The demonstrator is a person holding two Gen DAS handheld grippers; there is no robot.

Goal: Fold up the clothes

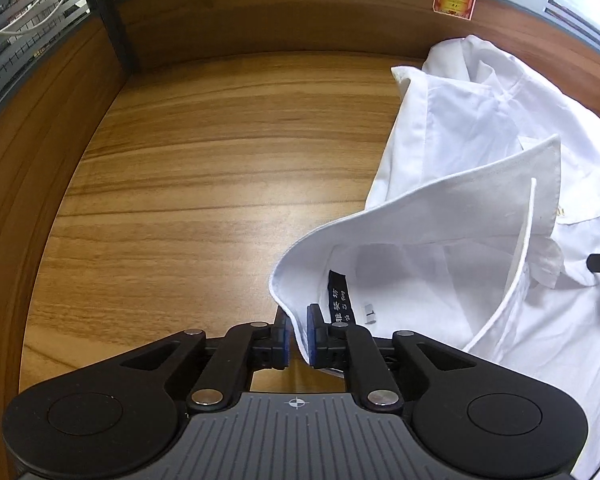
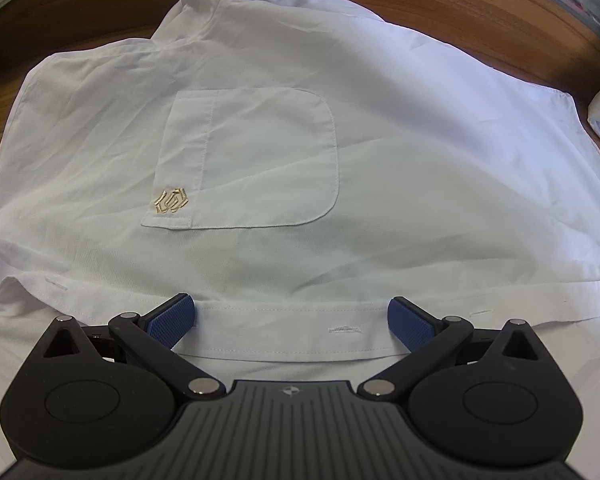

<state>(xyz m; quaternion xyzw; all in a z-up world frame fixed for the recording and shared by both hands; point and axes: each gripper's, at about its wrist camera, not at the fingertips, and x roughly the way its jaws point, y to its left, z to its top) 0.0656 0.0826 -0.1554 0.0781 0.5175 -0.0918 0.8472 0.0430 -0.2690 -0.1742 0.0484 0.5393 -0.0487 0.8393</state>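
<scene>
We're looking at a wooden desk [image 1: 188, 184] w/ raised wood walls at the back and left, striped glass above them. A red sticker [image 1: 455, 4] is sitting on the back wall. The white shirt [image 2: 420, 152] is lying spread over the right part of the desk, front up, its far edge reaching near the back wall; bare wood is lying open to the left of it, all the way to the left wall.

The left gripper [image 1: 297, 334] is pointing steeply down at the near edge of the collar [image 1: 440, 208]; its blue pads are nearly together w/ the collar's edge pinched between them, the collar standing up and curling. A black neck label [image 1: 341, 296] is showing just inside.

The right gripper [image 2: 292, 320] is also tilting steeply down, jaws spread wide, hovering at the button placket [image 2: 300, 330]; whether the pads are touching cloth we can't tell. The chest pocket [image 2: 256, 156] w/ a gold logo [image 2: 171, 201] is lying just beyond it
</scene>
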